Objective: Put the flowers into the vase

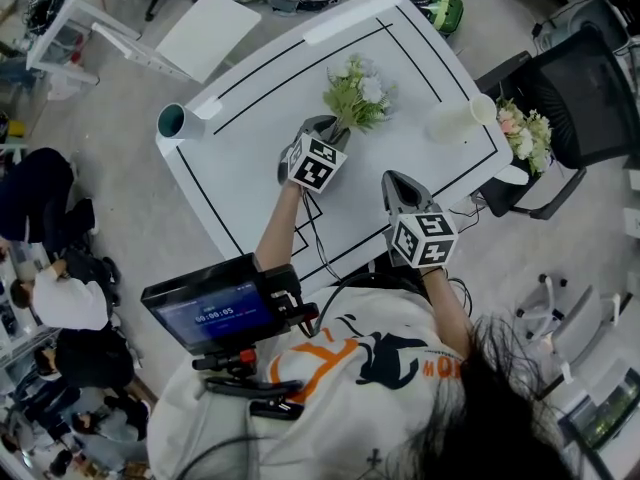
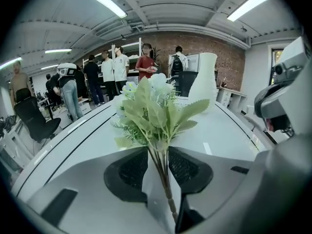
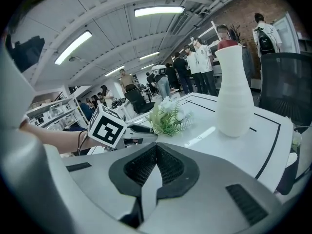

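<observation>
Green-and-white flowers [image 2: 156, 108] sit pinched by their stems in the left gripper [image 2: 159, 155], jaws part-way closed on them, low over the middle of the tabletop [image 1: 250, 158]. Now the right gripper [image 3: 155, 147]: clamped tight on nothing, nearer the front edge. Its view shows the white vase [image 3: 234, 89] upright by the right edge. Only the head view catches a second bunch [image 1: 525, 133] on the chair [image 1: 590, 88]. The left forearm [image 1: 280, 228] reaches further in, and both grippers tilt downward.
</observation>
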Available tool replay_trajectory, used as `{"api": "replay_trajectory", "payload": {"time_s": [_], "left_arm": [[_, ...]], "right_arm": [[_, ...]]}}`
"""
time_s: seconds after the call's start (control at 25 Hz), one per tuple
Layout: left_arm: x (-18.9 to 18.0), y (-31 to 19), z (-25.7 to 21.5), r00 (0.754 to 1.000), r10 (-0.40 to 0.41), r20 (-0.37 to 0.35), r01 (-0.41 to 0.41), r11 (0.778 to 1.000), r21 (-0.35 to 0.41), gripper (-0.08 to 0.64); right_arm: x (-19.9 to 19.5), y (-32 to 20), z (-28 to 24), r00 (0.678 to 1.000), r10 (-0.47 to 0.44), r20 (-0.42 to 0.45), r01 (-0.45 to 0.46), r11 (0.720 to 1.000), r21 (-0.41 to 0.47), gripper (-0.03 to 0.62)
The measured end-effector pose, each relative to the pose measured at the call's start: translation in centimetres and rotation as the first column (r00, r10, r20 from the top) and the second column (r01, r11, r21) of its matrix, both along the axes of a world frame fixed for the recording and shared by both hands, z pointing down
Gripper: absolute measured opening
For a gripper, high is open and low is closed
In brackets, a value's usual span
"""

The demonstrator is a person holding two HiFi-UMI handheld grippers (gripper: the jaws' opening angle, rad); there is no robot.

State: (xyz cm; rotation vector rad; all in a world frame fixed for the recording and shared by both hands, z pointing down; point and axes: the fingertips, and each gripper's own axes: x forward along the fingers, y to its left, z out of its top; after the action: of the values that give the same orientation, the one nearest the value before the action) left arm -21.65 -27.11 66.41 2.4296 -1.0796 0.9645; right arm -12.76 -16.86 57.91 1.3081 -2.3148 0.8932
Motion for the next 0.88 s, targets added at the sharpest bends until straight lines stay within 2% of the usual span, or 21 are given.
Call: {"api": "replay_trajectory", "payload": {"time_s": [0.2, 0.36, 0.64, 0.88], "left_arm": [[1.0, 0.1, 1.1, 0.999, -0.044, -0.003, 0.044, 0.998, -0.049, 0.106], [0.7, 0.0, 0.4, 0.995, -0.096, -0.033, 0.094, 0.993, -0.074, 0.089], [1.0, 0.5, -1.4, 0.975, -0.199, -0.095, 0.195, 0.980, -0.051, 0.072], [2.4, 1.3, -3.5, 0.946, -0.275, -0.173, 0.272, 0.962, -0.040, 0.066]], "right_arm": [[1.9, -0.2, 0.6, 1.000, -0.007, 0.010, 0.007, 1.000, 0.003, 0.012], [2.1, -0.9, 0.1, 1.000, -0.019, 0.013, 0.019, 1.000, 0.007, 0.012], [3.6, -1.5, -0.6, 0.999, -0.045, 0.024, 0.045, 0.999, 0.018, 0.012], [5.5, -1.9, -0.6, 0.998, -0.062, 0.033, 0.061, 0.998, 0.024, 0.012]]}}
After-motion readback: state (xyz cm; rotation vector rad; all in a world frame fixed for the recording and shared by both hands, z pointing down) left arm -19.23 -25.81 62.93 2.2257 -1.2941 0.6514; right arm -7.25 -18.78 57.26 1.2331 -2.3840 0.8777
